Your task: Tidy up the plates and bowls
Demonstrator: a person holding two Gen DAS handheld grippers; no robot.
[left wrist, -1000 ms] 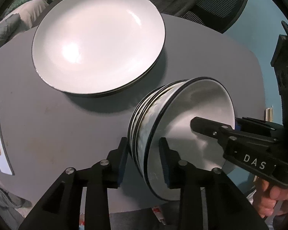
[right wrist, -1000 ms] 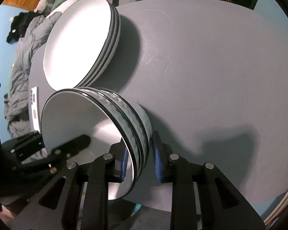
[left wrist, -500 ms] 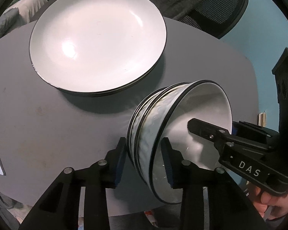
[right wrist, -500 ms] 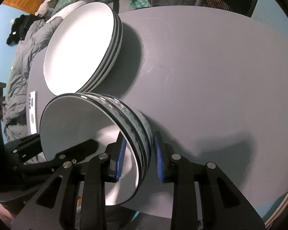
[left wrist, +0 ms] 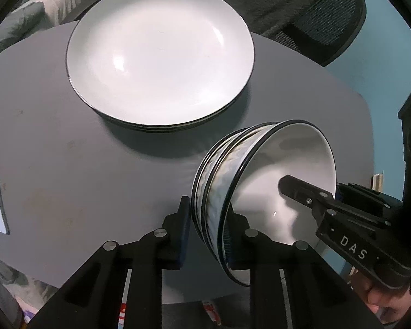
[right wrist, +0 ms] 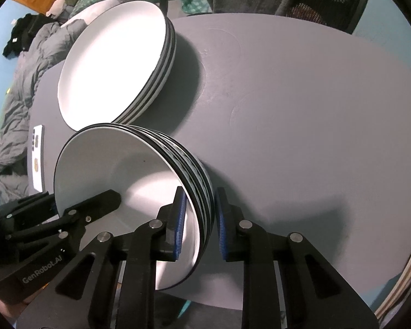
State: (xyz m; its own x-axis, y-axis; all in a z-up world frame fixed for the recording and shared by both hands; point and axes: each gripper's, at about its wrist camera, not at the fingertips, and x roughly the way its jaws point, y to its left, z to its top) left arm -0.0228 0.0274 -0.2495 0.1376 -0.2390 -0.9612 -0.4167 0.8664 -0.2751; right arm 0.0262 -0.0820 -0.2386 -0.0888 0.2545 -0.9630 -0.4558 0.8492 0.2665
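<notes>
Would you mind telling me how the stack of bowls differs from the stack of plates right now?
The stack of bowls is gripped by the left gripper and right gripper; the stack of plates is ungripped. The bowls are deep with patterned outsides, the plates wide and shallow. Both have white insides and dark rims.

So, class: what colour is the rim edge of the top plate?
Black, thin around the white plate; clearest in the left wrist view.

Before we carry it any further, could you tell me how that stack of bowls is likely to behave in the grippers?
The stack of bowls looks glazed and glossy, so it could slip. Several nested bowls probably make it heavy. The left gripper and right gripper each pinch only the rims, so the stack may shift. It looks like ceramic, so probably breakable against the table.
</notes>
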